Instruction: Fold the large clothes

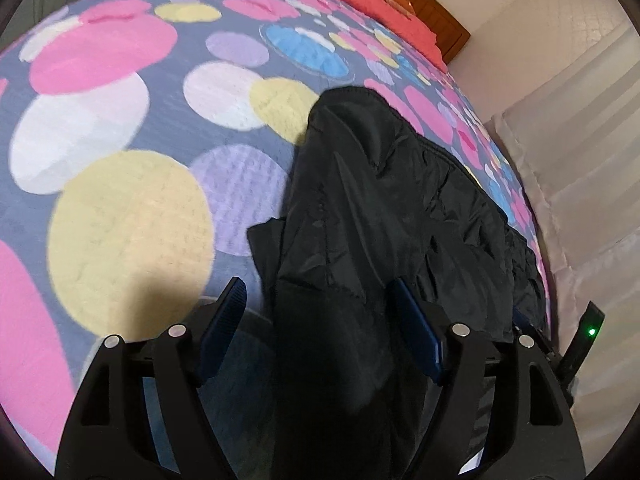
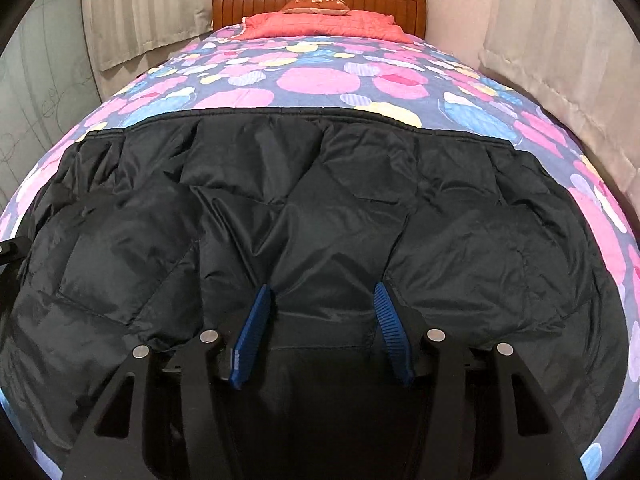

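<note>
A large black puffer jacket (image 1: 380, 200) lies crumpled along the right edge of the bed in the left wrist view. In the right wrist view the jacket (image 2: 320, 180) spreads wide across the near part of the bed. My left gripper (image 1: 316, 284) straddles a dark fold of it with jaws open; the left pad (image 1: 230, 312) stands apart from the cloth. My right gripper (image 2: 322, 286) has its blue pads (image 2: 256, 332) pressed on a thick bunch of the jacket, with creases fanning out from the fingertips.
The bed carries a grey quilt (image 1: 120, 200) with big pink, yellow and white dots. A red blanket (image 2: 320, 26), a brown pillow (image 2: 316, 2) and a wooden headboard (image 2: 400, 0) are at the far end. Pale curtains (image 2: 560, 60) hang close along the right side.
</note>
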Demonstrator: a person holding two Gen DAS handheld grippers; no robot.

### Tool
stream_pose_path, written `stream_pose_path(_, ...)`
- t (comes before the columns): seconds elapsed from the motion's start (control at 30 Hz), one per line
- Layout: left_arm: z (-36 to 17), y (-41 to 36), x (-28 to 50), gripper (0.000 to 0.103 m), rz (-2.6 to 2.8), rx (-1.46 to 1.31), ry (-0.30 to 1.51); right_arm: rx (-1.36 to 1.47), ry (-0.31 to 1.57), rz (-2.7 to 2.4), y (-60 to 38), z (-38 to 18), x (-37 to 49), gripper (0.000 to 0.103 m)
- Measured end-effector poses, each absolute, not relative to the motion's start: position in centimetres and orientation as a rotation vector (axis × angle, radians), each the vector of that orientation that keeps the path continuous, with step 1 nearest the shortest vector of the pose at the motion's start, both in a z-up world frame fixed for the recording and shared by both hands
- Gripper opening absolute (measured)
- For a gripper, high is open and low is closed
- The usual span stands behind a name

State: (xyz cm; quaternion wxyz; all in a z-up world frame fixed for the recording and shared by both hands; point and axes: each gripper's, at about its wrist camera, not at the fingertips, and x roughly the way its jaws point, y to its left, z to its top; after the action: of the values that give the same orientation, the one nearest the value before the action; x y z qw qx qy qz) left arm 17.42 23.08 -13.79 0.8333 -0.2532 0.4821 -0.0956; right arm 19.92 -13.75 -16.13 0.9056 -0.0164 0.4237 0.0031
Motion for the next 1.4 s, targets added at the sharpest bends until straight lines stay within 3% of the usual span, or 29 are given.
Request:
stream_pose_path(0.27,-15.5,21.1,18.8,0.089,-0.278,-0.525,1.089,-0.043,0.858,-0.002,-13.5,-16.4,19.7,0.055)
stream_pose_path(0.4,-15.5,19.8,19.2,0.091,-0.282,-0.473,1.097,-0.040,0.850,-0.006,-13.4,-16.5,19.4,0.055)
stream_pose_path(0.5,-15.4,18.9,19.3,0.080,-0.305,-0.459,1.086,-0.040,0.845,-0.009,-13.3,-16.5,19.3,0.055)
stream_pose_path(0.57,-15.5,18.9,19.3,0.062,-0.341,-0.506,1.082,-0.041,0.842,-0.011,-13.3,-16.5,19.2,0.055)
stream_pose_path(0.8,-16.0,18.7,19.0,0.056,-0.325,-0.521,1.050,-0.058,0.832,-0.024,-12.8,-16.6,19.0,0.055)
stream_pose_path(0.97,-13.6,17.8,17.8,0.028,-0.295,-0.451,1.014,-0.060,0.825,-0.026,-12.5,-16.4,18.7,0.055)
stream_pose_path(1.2,-7.7,15.7,16.0,0.020,-0.324,-0.394,0.930,-0.041,0.801,-0.018,-14.1,-14.5,17.8,0.065)
stream_pose_path(1.4,-2.8,11.1,14.8,0.018,-0.347,-0.297,0.881,-0.042,0.738,-0.082,-18.2,-11.9,15.1,0.066)
